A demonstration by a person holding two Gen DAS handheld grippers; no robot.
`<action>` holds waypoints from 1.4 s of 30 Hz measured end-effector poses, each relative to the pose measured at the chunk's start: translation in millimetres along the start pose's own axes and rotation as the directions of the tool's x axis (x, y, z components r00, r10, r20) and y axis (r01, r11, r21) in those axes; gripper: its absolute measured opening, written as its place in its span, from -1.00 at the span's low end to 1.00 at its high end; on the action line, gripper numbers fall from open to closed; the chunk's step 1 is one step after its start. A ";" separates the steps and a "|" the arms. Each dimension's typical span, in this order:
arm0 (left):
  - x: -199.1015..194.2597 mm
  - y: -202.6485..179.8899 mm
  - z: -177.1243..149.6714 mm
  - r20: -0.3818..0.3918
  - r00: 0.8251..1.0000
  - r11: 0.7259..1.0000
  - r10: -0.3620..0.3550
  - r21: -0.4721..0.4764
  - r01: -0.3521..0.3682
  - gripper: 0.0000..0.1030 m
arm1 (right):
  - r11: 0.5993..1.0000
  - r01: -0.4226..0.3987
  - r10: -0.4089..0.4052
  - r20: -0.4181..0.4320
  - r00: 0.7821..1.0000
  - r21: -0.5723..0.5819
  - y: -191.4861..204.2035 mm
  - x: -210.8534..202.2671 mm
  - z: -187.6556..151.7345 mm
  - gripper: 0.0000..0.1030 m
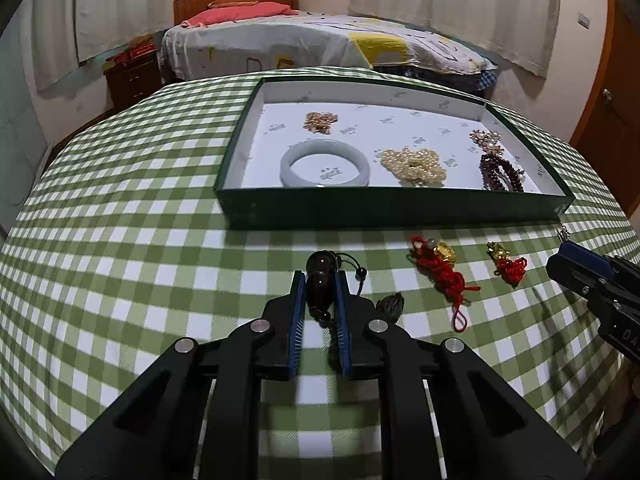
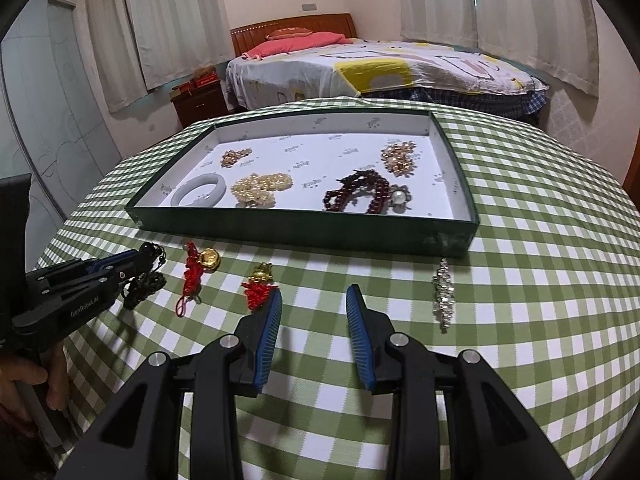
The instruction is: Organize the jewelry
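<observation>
My left gripper (image 1: 320,280) is shut on a dark brown bead pendant (image 1: 319,265) with a black cord, low over the green checked tablecloth (image 1: 120,260). Its dark carved end (image 1: 390,304) lies just right of the fingers. The right wrist view shows the same gripper (image 2: 132,260) at the far left. My right gripper (image 2: 314,292) stands open with only cloth between its fingers. Two red-corded gold charms (image 2: 202,268) (image 2: 260,284) lie left of it, and a silver crystal piece (image 2: 444,296) lies to its right.
A shallow green tray (image 1: 392,204) with a white floor sits beyond the loose pieces. It holds a pale jade bangle (image 1: 324,162), pearls (image 1: 414,166), dark red beads (image 1: 500,172) and gold clusters (image 1: 320,122). A bed (image 1: 320,40) stands behind the table.
</observation>
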State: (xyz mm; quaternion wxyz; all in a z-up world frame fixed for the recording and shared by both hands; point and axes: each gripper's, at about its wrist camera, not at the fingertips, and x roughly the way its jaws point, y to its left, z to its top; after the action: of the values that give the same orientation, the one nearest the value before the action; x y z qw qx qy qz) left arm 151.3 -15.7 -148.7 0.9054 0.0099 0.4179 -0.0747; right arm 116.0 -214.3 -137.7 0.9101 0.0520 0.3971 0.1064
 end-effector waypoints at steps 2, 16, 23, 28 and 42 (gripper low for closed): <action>-2.1 4.2 -1.0 -0.001 1.000 1.000 0.005 -0.013 -0.005 -0.71 | 1.000 -0.008 0.008 -0.004 1.000 -0.007 4.2 2.2 0.8 -0.33; -6.2 17.6 -1.9 -0.008 1.000 0.998 0.006 -0.063 -0.007 -0.71 | 0.996 -0.062 0.056 -0.087 0.995 -0.068 27.5 29.5 8.8 -0.34; -5.7 19.6 1.2 -0.005 1.000 0.996 0.006 -0.090 -0.006 -0.43 | 0.995 -0.061 0.054 -0.080 0.995 -0.082 25.5 24.5 5.7 -0.67; -1.6 17.8 3.9 -0.008 1.000 0.997 0.007 -0.081 -0.008 -0.46 | 0.995 -0.053 0.047 -0.067 0.997 -0.080 22.3 20.2 4.8 -0.71; -12.1 12.3 5.5 0.032 1.000 0.999 0.000 -0.050 0.002 -0.67 | 0.998 -0.047 0.046 -0.014 0.999 -0.052 12.0 2.2 7.1 -0.71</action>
State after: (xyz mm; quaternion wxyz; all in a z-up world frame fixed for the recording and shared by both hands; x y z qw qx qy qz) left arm 149.5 -2.5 -136.5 0.9118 -0.0141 0.4053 -0.0648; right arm 120.8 -202.2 -132.3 0.9059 0.0368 0.3987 0.1380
